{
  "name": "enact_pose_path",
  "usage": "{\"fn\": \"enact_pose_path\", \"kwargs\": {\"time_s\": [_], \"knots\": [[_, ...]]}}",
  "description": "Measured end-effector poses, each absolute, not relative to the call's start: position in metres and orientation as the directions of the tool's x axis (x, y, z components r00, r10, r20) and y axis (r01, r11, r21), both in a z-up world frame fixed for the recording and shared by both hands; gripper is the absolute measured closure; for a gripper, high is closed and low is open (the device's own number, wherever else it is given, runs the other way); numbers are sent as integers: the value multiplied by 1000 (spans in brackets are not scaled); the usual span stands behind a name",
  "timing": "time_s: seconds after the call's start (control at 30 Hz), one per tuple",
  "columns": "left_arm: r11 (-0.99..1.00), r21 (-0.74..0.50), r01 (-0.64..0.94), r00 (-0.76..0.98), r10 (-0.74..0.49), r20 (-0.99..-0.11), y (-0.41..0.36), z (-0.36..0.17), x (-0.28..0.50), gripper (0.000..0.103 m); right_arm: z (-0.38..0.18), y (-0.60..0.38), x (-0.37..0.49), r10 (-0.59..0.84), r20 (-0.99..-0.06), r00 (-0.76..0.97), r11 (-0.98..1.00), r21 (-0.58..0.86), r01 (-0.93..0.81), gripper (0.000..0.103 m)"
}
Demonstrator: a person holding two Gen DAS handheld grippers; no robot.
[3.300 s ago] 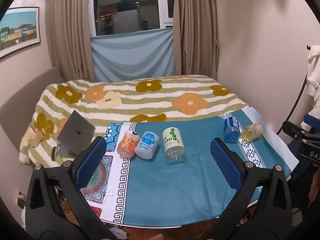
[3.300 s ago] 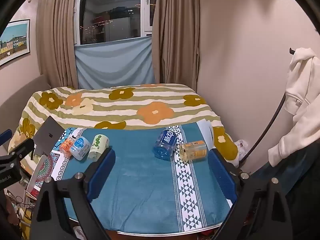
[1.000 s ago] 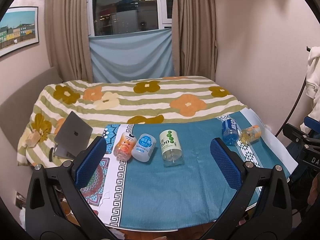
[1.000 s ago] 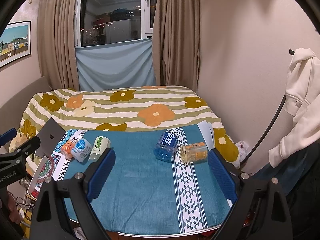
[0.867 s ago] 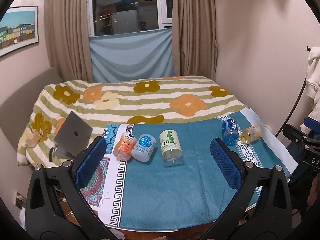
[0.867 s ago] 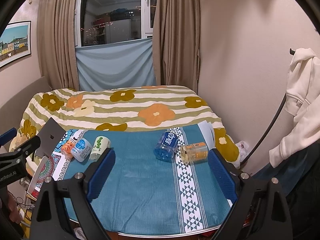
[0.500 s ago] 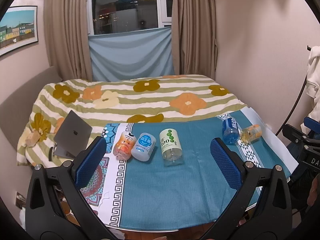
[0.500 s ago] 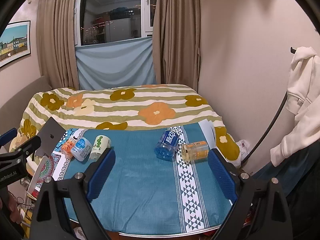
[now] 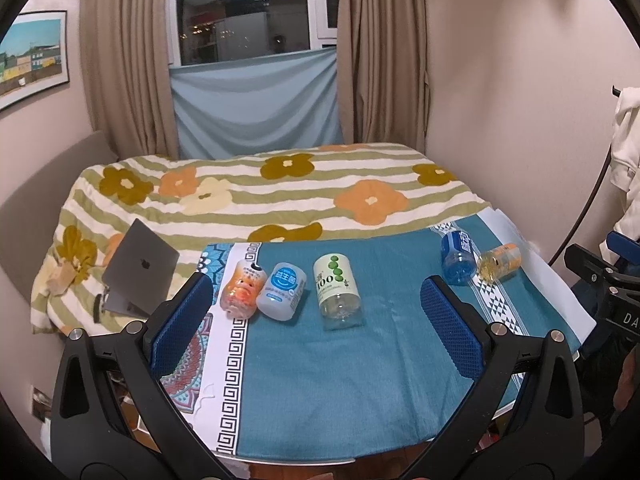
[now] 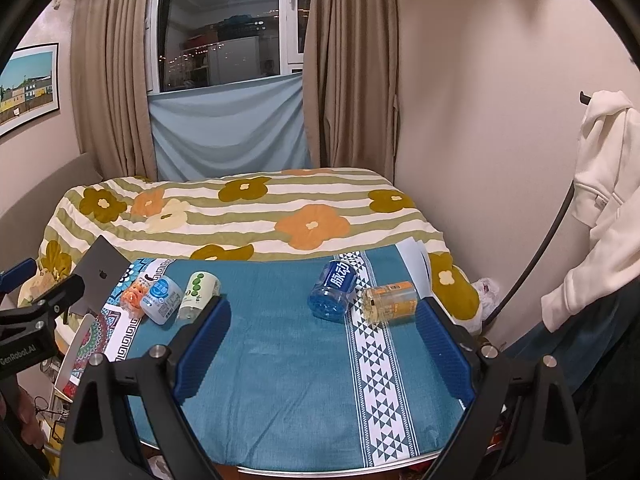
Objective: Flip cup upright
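Note:
Several cut bottle cups lie on their sides on a teal cloth (image 9: pixel 340 368). At the left lie an orange cup (image 9: pixel 242 294), a white-and-blue cup (image 9: pixel 282 292) and a clear green-dotted cup (image 9: pixel 336 290). At the right lie a blue cup (image 10: pixel 334 290) and a yellow-orange cup (image 10: pixel 390 304). My left gripper (image 9: pixel 316 320) is open and empty, hovering short of the left group. My right gripper (image 10: pixel 324 344) is open and empty, hovering short of the right pair. The blue cup (image 9: pixel 458 256) and the yellow-orange cup (image 9: pixel 498 262) also show in the left wrist view.
A floral striped bed (image 9: pixel 280 192) lies behind the cloth. A grey laptop (image 9: pixel 140 266) leans at the left. A white hoodie (image 10: pixel 600 208) hangs at the right wall. The table's front edge (image 10: pixel 320 470) is close below the grippers.
Both views have shifted only slightly. The cups have not moved and both grippers stay open.

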State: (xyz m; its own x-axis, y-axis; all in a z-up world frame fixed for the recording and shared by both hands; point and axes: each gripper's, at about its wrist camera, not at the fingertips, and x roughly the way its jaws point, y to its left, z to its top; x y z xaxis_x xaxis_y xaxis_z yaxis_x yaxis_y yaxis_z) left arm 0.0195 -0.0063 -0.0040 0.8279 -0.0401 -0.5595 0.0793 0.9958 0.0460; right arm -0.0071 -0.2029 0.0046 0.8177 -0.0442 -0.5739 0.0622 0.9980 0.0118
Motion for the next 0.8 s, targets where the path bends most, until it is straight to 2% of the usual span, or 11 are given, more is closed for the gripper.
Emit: {"fn": "enact_pose_path", "kwargs": {"time_s": [0.3, 0.8], "knots": [[985, 72, 154, 797, -81, -598, -24, -6, 47, 0, -10, -224, 4, -68, -606, 792, 994, 31, 109, 11], [922, 41, 385, 619, -225, -753, -128, -45, 166, 0, -66, -284, 44, -93, -670, 737, 989, 21, 145, 11]]}}
